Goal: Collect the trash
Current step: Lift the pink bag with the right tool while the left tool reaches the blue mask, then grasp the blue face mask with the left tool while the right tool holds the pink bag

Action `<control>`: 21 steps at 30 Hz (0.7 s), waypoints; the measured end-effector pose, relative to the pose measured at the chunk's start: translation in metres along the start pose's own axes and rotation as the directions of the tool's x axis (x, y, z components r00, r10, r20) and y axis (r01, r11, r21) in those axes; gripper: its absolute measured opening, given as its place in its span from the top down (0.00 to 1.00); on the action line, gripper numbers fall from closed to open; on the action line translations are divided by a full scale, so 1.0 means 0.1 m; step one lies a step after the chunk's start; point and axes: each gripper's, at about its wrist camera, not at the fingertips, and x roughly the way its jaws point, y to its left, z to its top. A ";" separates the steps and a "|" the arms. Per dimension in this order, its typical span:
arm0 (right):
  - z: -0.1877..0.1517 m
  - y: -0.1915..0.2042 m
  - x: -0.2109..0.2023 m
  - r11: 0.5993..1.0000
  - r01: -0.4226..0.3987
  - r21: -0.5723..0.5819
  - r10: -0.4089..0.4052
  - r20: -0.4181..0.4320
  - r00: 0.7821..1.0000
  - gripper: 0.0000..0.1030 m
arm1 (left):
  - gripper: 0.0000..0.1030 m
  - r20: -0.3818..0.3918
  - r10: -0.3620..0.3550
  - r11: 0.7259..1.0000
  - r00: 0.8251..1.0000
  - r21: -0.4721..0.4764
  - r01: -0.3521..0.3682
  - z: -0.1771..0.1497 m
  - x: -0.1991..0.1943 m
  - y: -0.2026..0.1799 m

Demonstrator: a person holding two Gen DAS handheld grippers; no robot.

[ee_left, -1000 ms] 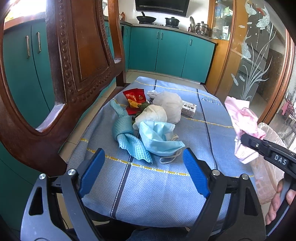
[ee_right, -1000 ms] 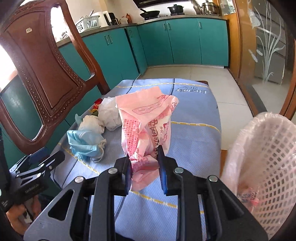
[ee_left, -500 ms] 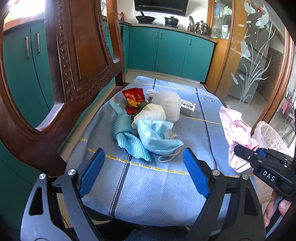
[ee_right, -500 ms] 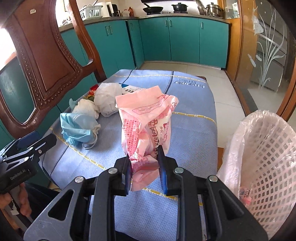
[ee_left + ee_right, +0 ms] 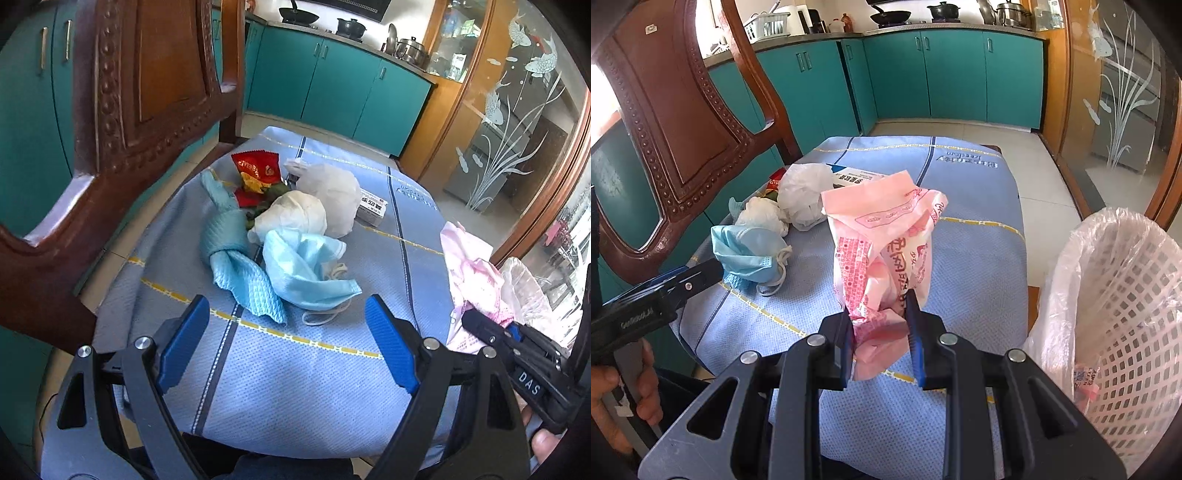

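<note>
**Desk:** What does the right wrist view show?

**Photographer:** The right gripper [image 5: 879, 321], jaws nearly closed, pinches the lower end of a crumpled pink wrapper [image 5: 886, 251], centre frame, lifted above the blue tabletop [image 5: 979, 229]. At right edge stands the lined white basket [image 5: 1126, 295]. The high hold looks meant to clear its rim for a drop.

**Desk:** And the left?

**Photographer:** The left gripper [image 5: 288, 347], jaws wide apart and holding nothing, hovers at bottom centre, aimed at the blue face mask [image 5: 306, 273] and teal cloth [image 5: 236, 266], probably next. Behind them: two white wads [image 5: 314, 206], a red packet [image 5: 255, 171] and a small box [image 5: 371, 210].

**Desk:** Anything unclear?

**Photographer:** The box is half hidden, the basket's bottom is cut off, and a carved chair back [image 5: 140, 110] blocks the upper left.
</note>
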 end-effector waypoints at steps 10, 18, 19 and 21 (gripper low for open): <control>-0.04 0.04 0.11 1.000 -0.009 -0.015 0.009 -0.018 1.000 0.75 | 0.37 -0.029 0.079 0.996 0.996 0.046 -0.078 0.13 0.34 -0.17; -0.05 0.04 0.11 1.000 -0.009 -0.019 0.009 -0.021 1.000 0.75 | 0.87 0.007 0.093 0.994 0.996 0.058 -0.093 0.08 0.20 -0.15; -0.05 0.05 0.11 1.000 -0.008 -0.018 0.008 -0.020 1.000 0.75 | 0.88 0.030 0.096 0.993 0.995 0.066 -0.098 0.08 0.14 -0.16; -0.05 0.05 0.09 1.000 -0.006 -0.021 0.005 -0.017 1.000 0.75 | 0.89 0.068 0.093 0.992 0.993 0.073 -0.098 0.08 0.04 -0.18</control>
